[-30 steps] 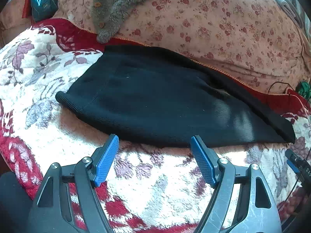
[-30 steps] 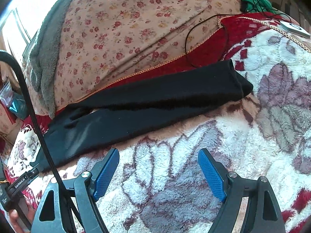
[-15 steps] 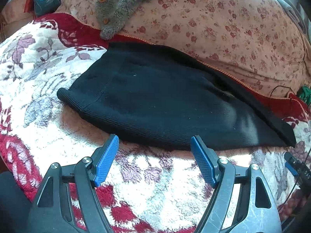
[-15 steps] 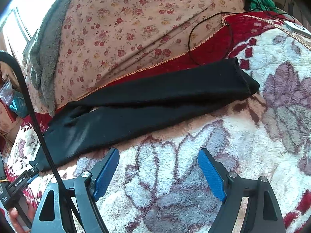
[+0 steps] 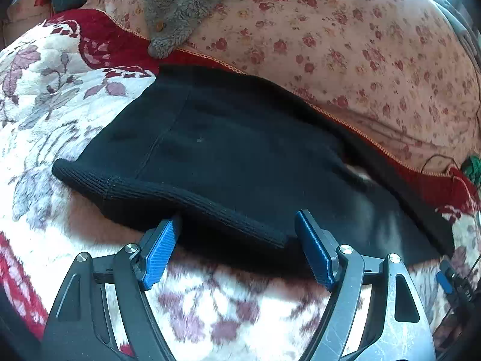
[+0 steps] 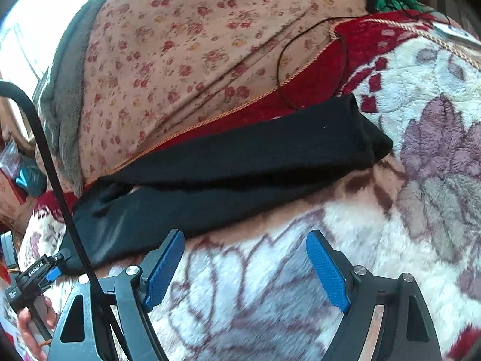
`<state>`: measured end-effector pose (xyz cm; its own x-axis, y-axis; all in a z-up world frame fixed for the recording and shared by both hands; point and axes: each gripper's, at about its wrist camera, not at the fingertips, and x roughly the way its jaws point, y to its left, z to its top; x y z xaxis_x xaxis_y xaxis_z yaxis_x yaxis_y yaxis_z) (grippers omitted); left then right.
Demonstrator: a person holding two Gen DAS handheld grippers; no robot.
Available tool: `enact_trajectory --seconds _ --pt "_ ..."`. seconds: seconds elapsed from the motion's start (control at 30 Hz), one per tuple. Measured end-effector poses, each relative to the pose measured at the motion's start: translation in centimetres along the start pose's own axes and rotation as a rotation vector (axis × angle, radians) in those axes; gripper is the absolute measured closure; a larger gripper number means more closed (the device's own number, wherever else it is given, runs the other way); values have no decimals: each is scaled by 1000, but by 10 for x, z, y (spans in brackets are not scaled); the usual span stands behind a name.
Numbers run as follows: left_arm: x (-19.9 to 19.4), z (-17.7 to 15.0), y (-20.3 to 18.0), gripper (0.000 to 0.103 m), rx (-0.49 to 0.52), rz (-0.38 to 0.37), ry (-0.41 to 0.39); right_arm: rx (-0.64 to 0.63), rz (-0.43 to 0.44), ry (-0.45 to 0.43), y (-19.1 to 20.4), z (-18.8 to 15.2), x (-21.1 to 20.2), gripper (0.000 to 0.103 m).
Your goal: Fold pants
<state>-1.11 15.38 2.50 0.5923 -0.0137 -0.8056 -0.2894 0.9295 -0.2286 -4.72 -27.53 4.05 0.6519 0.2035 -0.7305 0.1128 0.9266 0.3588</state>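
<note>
Black knit pants (image 5: 240, 156) lie flat on a floral fleece blanket (image 5: 42, 111), folded lengthwise with one leg on the other. My left gripper (image 5: 237, 225) is open, its fingers either side of the ribbed waistband edge (image 5: 192, 201), the left fingertip just under the fabric. In the right wrist view the legs (image 6: 240, 174) run to the cuffs (image 6: 369, 138) at right. My right gripper (image 6: 245, 237) is open and empty, just in front of the near edge of the leg, its left fingertip level with that edge.
A floral quilt (image 5: 345, 39) is piled behind the pants, with a grey fleece garment (image 5: 186, 3) on it. A thin black cable (image 6: 300, 48) loops near the cuffs. The other handheld gripper (image 6: 36, 273) shows at left.
Both grippers have moved forward to the pants. The left one now straddles the waistband edge, and the right one has come up to the leg's near edge. Both stayed open.
</note>
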Motion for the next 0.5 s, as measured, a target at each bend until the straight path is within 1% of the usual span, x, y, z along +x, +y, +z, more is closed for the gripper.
enact_trajectory --seconds 0.17,0.23,0.27,0.3,0.33,0.37,0.4,0.47,0.5 --pt "2 18 2 25 -22 -21 -5 51 61 -13 -17 14 19 21" --pt "1 22 0 25 -22 -22 -13 70 85 -19 -22 21 28 23" --pt "-1 23 -2 25 -10 -11 -20 86 95 -24 -24 24 31 27" --pt "-3 23 -4 25 0 -4 -28 107 107 -31 -28 28 33 35" --pt "-4 22 -5 25 9 2 -37 133 116 -34 -33 32 37 39" --pt "-6 20 -4 25 15 12 -40 154 116 -33 -36 34 40 50" --pt "-8 18 -1 25 8 16 -40 177 112 -29 -41 36 41 58" --pt "-15 12 10 25 -36 -2 -58 203 129 -28 -47 37 39 63" --pt "-19 11 15 25 -55 -10 -72 207 141 -25 -49 36 38 63"
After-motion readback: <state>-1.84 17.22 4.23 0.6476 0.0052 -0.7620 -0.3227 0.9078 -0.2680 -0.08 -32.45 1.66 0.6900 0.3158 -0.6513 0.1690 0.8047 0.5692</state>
